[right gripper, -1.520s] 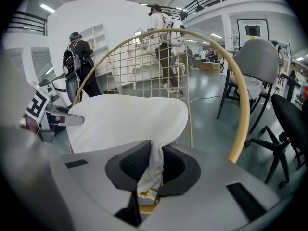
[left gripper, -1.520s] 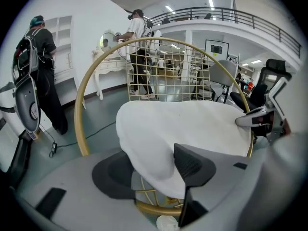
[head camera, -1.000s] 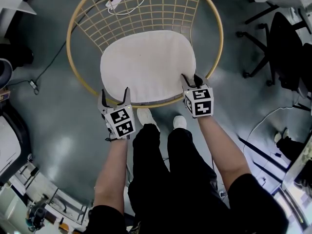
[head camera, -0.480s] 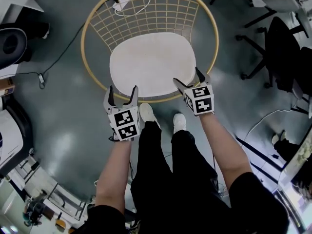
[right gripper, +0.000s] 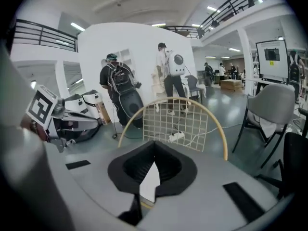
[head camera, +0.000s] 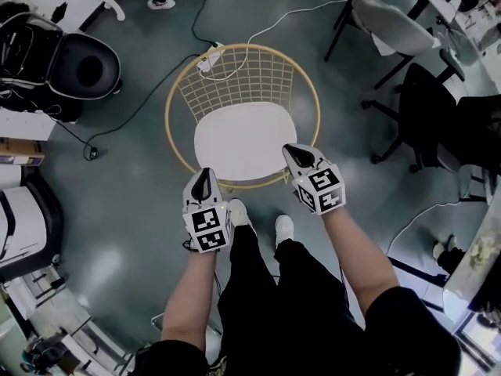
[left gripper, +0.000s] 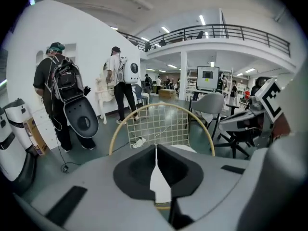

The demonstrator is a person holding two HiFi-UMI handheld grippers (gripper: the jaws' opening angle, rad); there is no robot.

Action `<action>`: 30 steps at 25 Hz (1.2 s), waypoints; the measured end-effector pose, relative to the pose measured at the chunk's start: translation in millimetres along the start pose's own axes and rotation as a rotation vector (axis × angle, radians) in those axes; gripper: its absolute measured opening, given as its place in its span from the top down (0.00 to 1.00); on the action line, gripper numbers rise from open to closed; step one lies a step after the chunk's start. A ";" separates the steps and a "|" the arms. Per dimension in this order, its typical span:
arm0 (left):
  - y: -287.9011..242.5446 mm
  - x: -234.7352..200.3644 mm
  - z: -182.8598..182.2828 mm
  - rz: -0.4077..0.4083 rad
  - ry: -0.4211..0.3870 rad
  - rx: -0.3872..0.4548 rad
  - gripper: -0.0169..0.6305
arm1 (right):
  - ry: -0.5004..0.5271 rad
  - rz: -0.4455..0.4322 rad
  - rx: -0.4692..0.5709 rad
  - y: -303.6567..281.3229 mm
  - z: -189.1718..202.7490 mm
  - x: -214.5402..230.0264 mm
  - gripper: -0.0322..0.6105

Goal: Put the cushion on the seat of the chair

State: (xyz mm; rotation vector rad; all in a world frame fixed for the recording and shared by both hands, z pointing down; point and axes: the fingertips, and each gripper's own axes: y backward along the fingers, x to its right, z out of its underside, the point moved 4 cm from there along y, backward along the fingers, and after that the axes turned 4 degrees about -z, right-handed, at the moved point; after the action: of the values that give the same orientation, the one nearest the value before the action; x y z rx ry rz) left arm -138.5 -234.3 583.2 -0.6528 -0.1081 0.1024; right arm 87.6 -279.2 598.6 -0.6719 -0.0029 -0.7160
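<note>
Moved: the left gripper [head camera: 205,174] and the right gripper [head camera: 293,152] have risen off the cushion [head camera: 239,138]. Their jaws were wide before and have now come together.
Head view: the cushion lies flat on the seat of the round wire chair [head camera: 243,77]. The left gripper hangs over its 7 o'clock corner and the right gripper over its 4 o'clock edge.
Left gripper view: the fingers are pressed tip to tip with nothing between them. The chair back stands at 12 o'clock.
Right gripper view: the fingers are closed and empty. The chair back is at 12 o'clock, with people [right gripper: 118,93] wearing backpacks beyond it.
</note>
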 end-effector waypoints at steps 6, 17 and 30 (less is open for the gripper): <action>61.8 16.7 -55.9 0.046 0.028 0.070 0.95 | 0.062 -0.041 0.110 68.6 -69.6 -26.7 0.93; 180.5 79.0 -107.5 0.210 0.005 0.204 0.95 | 0.124 -0.170 0.215 178.3 -107.0 -80.0 0.93; 241.1 70.2 -69.8 0.214 0.063 0.214 0.95 | 0.176 -0.233 0.173 207.3 -76.9 -142.6 0.93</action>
State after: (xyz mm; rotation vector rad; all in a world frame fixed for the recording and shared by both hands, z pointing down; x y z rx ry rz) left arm -74.6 -76.7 385.7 -0.4518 0.0338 0.2955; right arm 87.8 -121.5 388.0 -0.4454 0.0186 -0.9854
